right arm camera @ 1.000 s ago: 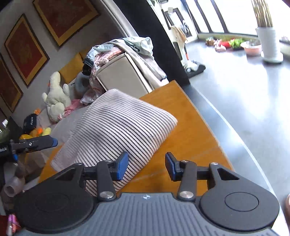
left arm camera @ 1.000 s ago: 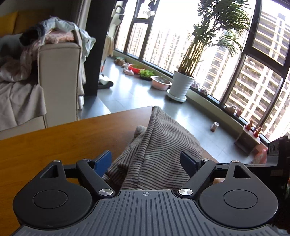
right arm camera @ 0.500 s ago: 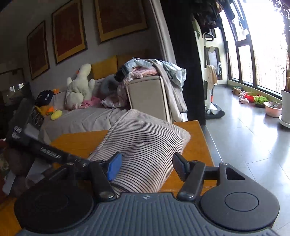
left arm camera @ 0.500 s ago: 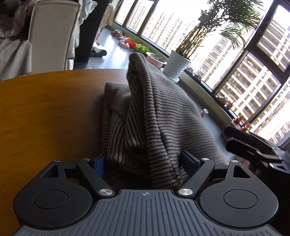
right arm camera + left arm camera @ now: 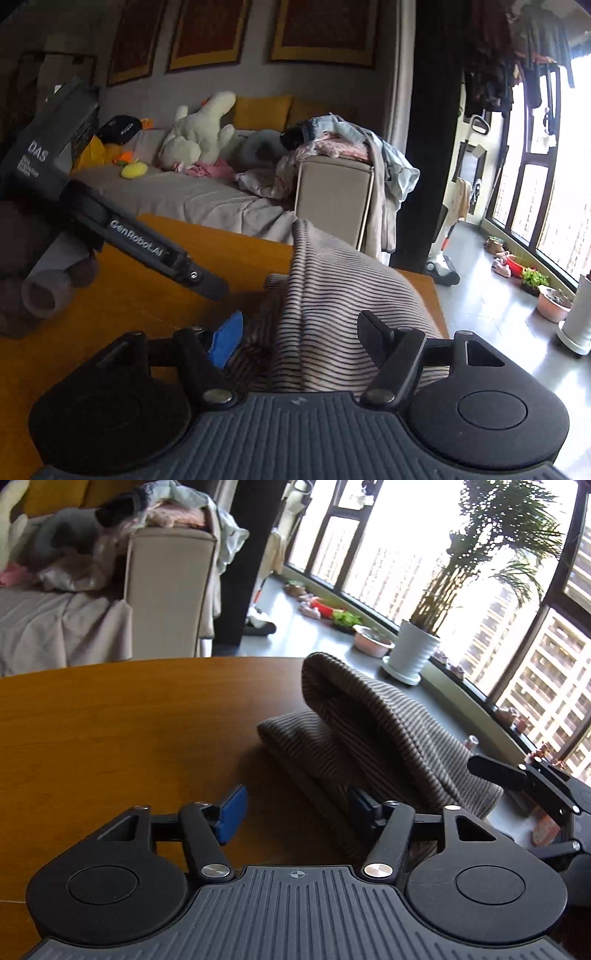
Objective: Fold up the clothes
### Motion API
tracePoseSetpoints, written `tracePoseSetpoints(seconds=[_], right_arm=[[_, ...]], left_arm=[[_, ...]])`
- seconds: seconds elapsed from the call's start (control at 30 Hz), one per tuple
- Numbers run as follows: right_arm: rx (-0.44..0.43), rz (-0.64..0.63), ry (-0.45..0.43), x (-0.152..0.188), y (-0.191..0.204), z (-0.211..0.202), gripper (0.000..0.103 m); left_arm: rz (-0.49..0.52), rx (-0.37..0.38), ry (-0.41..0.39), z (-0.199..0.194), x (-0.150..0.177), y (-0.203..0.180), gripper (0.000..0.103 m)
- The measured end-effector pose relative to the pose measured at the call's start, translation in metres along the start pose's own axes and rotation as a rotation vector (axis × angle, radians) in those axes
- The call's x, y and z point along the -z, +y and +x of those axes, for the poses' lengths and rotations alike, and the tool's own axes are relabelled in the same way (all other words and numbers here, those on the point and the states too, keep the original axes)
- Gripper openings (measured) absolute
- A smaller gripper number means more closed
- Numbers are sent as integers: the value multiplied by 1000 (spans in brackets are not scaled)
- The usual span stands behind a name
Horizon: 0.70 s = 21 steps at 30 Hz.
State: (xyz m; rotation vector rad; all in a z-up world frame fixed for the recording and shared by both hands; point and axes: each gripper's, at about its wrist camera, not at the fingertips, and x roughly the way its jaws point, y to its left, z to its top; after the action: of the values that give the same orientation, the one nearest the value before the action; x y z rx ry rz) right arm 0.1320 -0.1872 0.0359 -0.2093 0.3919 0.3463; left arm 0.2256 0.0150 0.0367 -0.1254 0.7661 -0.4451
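Note:
A brown-and-cream striped knit garment (image 5: 373,746) lies bunched in a raised fold on the wooden table (image 5: 110,738). My left gripper (image 5: 295,808) is open at the garment's near-left edge. Its right pad touches the cloth and its left pad stands over bare wood. My right gripper (image 5: 301,336) is open, with the garment (image 5: 332,295) humped up between its fingers. In the right wrist view the left gripper's finger (image 5: 207,284) reaches in from the left, just short of the cloth. A finger (image 5: 495,771) of the right gripper shows at the garment's right side.
Behind the table (image 5: 129,295) stands a sofa (image 5: 184,192) with plush toys and a heap of clothes (image 5: 343,140) on its arm. A potted plant (image 5: 413,653) and bowls stand on the floor by the windows. The table's right edge is close to the garment.
My left gripper has drawn back to the left; the cloth that filled its jaws now lies mostly to its right. My right gripper has moved in over the garment.

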Motion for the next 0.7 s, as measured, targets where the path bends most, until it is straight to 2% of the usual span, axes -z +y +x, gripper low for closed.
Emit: tracePoseSetpoints(seconds=[0.07,0.1,0.17,0.23,0.3,0.37,0.5,0.53,0.63,0.7], right_arm=[[31,-71,31,4,17,19,70],[51,-74,39,5,17,24,69],[62,-19,46,3,9,30,61],[37,59,47,-4,-6,24,32],[28,105,40,-13,-18,14,21],[9,151,25,-25,-30,3,19],[-166,280,5,-48,-42,-13,18],[-201,307,14,-50,-43,-11,18],[-234,340,82,-41,-39,14,18],[-255,389,135,-28,-40,33,18]], left_arm=[[-8,-12,2,0,1,-2,52],[-10,-3,5,-2,2,-3,52],[-25,54,25,-1,4,-7,50],[-41,115,46,0,6,-10,45],[-66,198,91,10,16,-15,36],[-75,244,115,23,20,-20,29],[-101,269,125,36,20,-14,29],[-103,271,125,36,19,-11,31],[-90,262,122,35,20,-9,34],[-77,252,119,34,21,-10,28]])
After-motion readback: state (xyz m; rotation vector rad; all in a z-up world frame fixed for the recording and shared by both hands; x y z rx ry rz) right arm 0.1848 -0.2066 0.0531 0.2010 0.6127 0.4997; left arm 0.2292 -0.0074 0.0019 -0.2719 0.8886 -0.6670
